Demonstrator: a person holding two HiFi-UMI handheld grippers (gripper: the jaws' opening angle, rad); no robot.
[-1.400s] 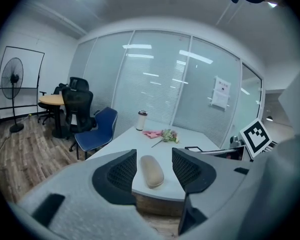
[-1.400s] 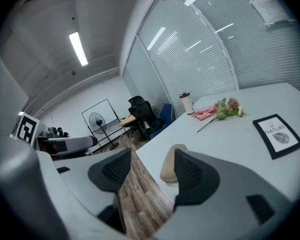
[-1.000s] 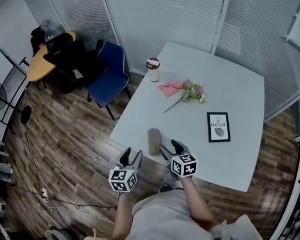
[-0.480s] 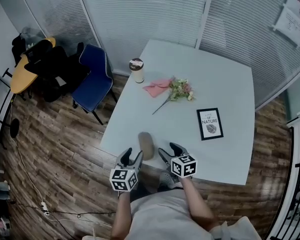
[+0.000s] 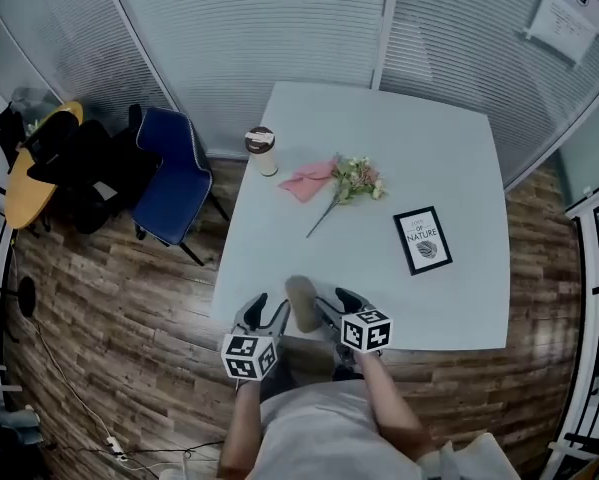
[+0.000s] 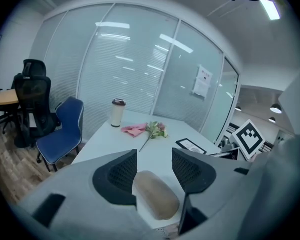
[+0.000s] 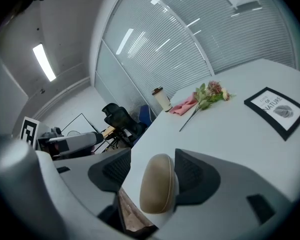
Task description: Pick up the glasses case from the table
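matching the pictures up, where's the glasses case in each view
Head view: case low centre, at the table's near edge.
Left gripper view: case bottom centre.
Right gripper view: case bottom centre.
Shared landmark: the cup, beyond it in all three.

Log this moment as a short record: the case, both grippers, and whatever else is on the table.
case: tan, closed, lying at the table's near edge, not lifted
left gripper: open; case lies ahead between its jaws, ungripped
right gripper: open; case between its jaws, close to one of them, not clamped
table: white, square
also on table: cup, pink cloth, flowers, framed print, all beyond the case
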